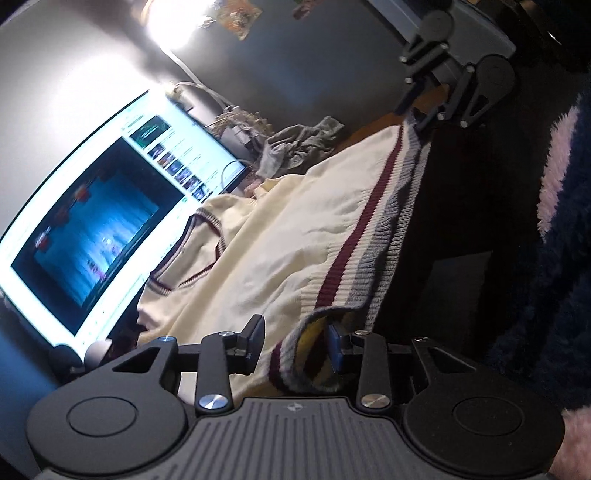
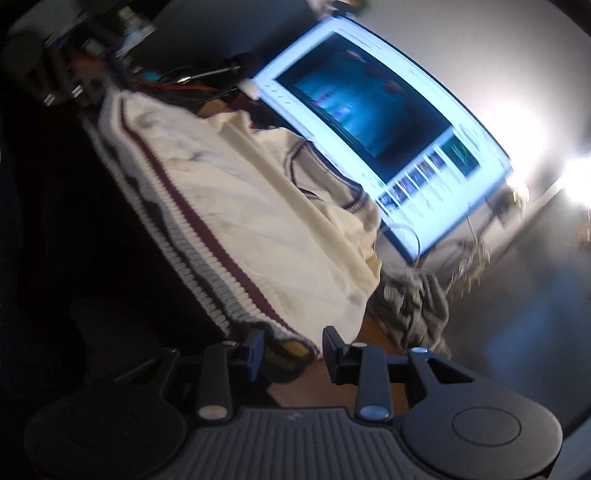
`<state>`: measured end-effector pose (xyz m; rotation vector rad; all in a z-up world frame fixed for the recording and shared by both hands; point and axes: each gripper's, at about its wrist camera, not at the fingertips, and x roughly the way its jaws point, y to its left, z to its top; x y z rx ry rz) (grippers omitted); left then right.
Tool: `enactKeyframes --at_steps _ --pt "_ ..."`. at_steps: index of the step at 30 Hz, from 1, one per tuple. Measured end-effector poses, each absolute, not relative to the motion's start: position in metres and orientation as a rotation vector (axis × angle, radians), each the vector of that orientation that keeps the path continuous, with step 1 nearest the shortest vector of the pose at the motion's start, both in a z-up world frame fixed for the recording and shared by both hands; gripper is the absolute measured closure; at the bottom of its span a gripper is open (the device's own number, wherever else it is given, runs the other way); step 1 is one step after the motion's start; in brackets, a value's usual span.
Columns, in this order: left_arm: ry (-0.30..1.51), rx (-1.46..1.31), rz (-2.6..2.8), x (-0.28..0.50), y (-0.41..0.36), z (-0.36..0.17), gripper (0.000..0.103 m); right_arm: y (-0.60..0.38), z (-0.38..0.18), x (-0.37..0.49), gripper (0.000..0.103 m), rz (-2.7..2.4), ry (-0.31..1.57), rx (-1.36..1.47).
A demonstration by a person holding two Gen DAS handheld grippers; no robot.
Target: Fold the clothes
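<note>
A cream knit sweater [image 1: 280, 236] with a ribbed hem striped in maroon and grey lies spread on the wooden desk; its V-neck points toward the monitor. My left gripper [image 1: 295, 343] is open, its fingers on either side of one hem corner [image 1: 299, 362]. My right gripper [image 2: 293, 350] is open, its fingers straddling the other hem corner [image 2: 284, 343]. The right gripper also shows at the far hem corner in the left wrist view [image 1: 439, 107]. The sweater fills the middle of the right wrist view [image 2: 258, 206].
A lit monitor [image 1: 96, 221] stands behind the sweater, also in the right wrist view [image 2: 380, 110]. A crumpled grey-green garment [image 1: 295, 147] lies beside the sweater. A bright lamp [image 1: 173, 22] shines by the wall. Cables and clutter [image 2: 177, 77] sit at the desk's far end. A fuzzy dark sleeve [image 1: 554, 206] is at right.
</note>
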<state>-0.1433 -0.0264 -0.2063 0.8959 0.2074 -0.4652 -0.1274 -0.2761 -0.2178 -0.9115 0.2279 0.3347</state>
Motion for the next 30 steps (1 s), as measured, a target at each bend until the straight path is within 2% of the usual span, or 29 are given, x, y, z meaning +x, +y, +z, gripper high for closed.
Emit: enactKeyframes --at_steps 7,12,13,14,15,16,17,23,30 --pt "0.173 0.959 -0.512 -0.136 -0.043 -0.208 0.068 -0.263 -0.222 -0.123 0.071 0.387 0.169 -0.949" --pt "0.190 0.895 -0.533 -0.127 -0.045 -0.205 0.069 -0.254 -0.226 -0.120 0.073 0.414 0.126 -0.944" --pt "0.196 0.879 -0.537 -0.126 -0.045 -0.205 0.072 -0.252 -0.225 -0.119 0.073 0.426 0.123 -0.934" --pt "0.194 0.868 -0.541 -0.126 -0.045 -0.204 0.088 -0.251 -0.225 -0.118 0.079 0.439 0.122 -0.924" --pt "0.188 0.860 -0.545 -0.126 -0.044 -0.204 0.100 -0.250 -0.225 -0.118 0.086 0.450 0.124 -0.918" --pt "0.182 0.851 -0.549 -0.127 -0.043 -0.203 0.100 -0.249 -0.225 -0.117 0.099 0.461 0.128 -0.913" --pt "0.176 0.843 -0.553 -0.128 -0.042 -0.203 0.100 -0.249 -0.225 -0.116 0.102 0.465 0.137 -0.914" --pt "0.136 0.796 -0.575 -0.140 -0.032 -0.186 0.101 -0.262 -0.207 -0.129 0.102 0.488 0.097 -0.847" --pt "0.172 0.830 -0.650 -0.146 -0.030 -0.201 0.101 -0.269 -0.216 -0.134 0.102 0.551 0.173 -0.795"
